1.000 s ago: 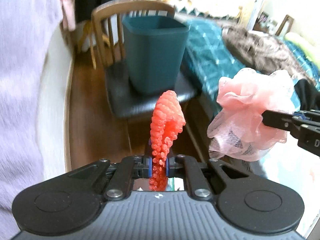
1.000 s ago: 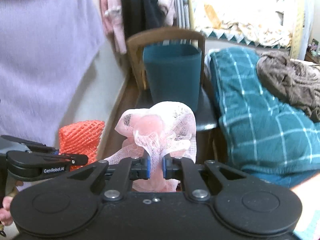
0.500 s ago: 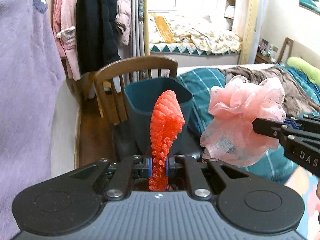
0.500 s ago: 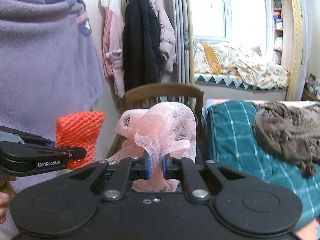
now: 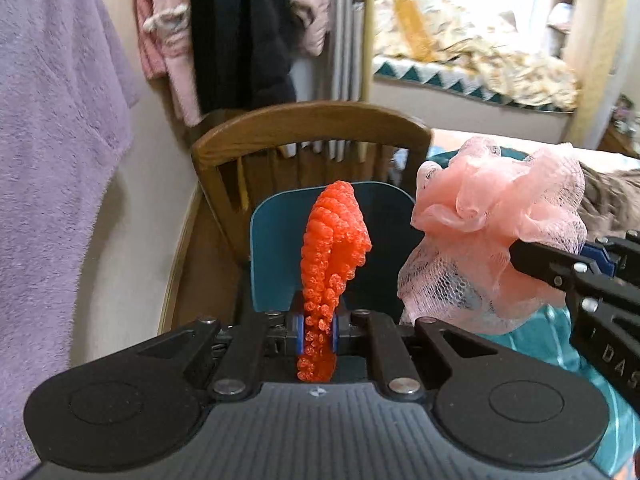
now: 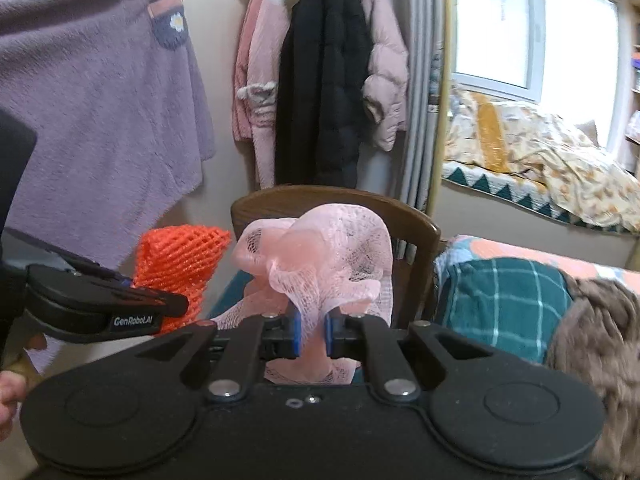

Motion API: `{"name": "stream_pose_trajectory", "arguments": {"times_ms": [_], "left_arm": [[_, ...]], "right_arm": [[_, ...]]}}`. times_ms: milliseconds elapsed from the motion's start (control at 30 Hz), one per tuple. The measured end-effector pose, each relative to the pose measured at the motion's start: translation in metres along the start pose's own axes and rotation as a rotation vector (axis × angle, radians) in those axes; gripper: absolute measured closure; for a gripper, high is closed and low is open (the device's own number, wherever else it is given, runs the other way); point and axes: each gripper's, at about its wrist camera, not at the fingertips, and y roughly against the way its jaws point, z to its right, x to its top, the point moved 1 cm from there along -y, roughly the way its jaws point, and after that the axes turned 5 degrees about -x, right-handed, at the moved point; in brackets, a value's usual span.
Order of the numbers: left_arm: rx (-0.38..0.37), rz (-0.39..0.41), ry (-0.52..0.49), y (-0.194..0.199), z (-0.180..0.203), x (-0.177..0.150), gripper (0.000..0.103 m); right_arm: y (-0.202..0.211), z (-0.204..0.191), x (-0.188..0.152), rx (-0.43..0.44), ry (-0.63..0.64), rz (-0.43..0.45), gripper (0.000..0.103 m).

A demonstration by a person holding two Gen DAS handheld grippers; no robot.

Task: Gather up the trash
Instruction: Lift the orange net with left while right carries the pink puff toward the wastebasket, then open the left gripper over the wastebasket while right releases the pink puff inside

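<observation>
My left gripper (image 5: 316, 330) is shut on a strip of orange foam netting (image 5: 334, 240) that stands up between its blue pads. My right gripper (image 6: 311, 334) is shut on a bunched pink mesh net (image 6: 320, 256). Both pieces hang above the open mouth of a teal bin (image 5: 276, 248) that stands on a wooden chair (image 5: 312, 128). In the left wrist view the pink mesh net (image 5: 496, 236) and the right gripper's fingers (image 5: 560, 268) come in from the right. In the right wrist view the orange netting (image 6: 180, 268) and the left gripper's fingers (image 6: 132, 300) show at the left.
A purple fleece (image 6: 100, 120) and pink and black coats (image 6: 320, 80) hang on the wall behind the chair. A bed with a teal checked cover (image 6: 504, 300) and a brown blanket (image 6: 600, 344) lies to the right. A hand (image 6: 10, 392) shows at the left edge.
Both grippers have travelled towards the chair with their loads; the bin has grown nearer and now sits right below them, and the views have tilted up to the wall and coats.
</observation>
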Motion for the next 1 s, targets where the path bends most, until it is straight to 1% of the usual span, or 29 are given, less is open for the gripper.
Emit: {"name": "stream_pose_trajectory", "arguments": {"times_ms": [100, 167, 300, 367, 600, 733, 867, 900, 1000], "left_arm": [[0.012, -0.072, 0.055, -0.037, -0.002, 0.022, 0.092], [0.027, -0.111, 0.085, -0.059, -0.003, 0.03, 0.092], [0.056, -0.181, 0.133, -0.095, -0.008, 0.034, 0.092], [0.062, -0.217, 0.162, -0.113, -0.012, 0.034, 0.092], [0.112, -0.317, 0.176, -0.158, -0.015, 0.026, 0.092], [0.098, -0.362, 0.171, -0.174, -0.009, 0.018, 0.092], [0.091, -0.391, 0.156, -0.188, -0.004, 0.012, 0.091], [0.093, -0.395, 0.155, -0.19, -0.003, 0.012, 0.091], [0.1, -0.405, 0.164, -0.195, -0.001, 0.009, 0.083]], "right_arm": [[-0.039, 0.013, 0.01, 0.024, 0.039, -0.018, 0.093], [-0.062, 0.021, 0.014, 0.035, 0.043, -0.041, 0.093], [-0.104, 0.031, 0.018, 0.088, 0.036, -0.113, 0.093], [-0.121, 0.029, 0.015, 0.111, 0.053, -0.151, 0.093], [-0.162, 0.021, -0.007, 0.147, 0.137, -0.264, 0.092], [-0.177, 0.021, -0.019, 0.154, 0.157, -0.321, 0.091], [-0.184, 0.02, -0.028, 0.162, 0.181, -0.347, 0.087], [-0.186, 0.019, -0.029, 0.163, 0.187, -0.35, 0.087], [-0.19, 0.018, -0.031, 0.176, 0.203, -0.369, 0.083]]}}
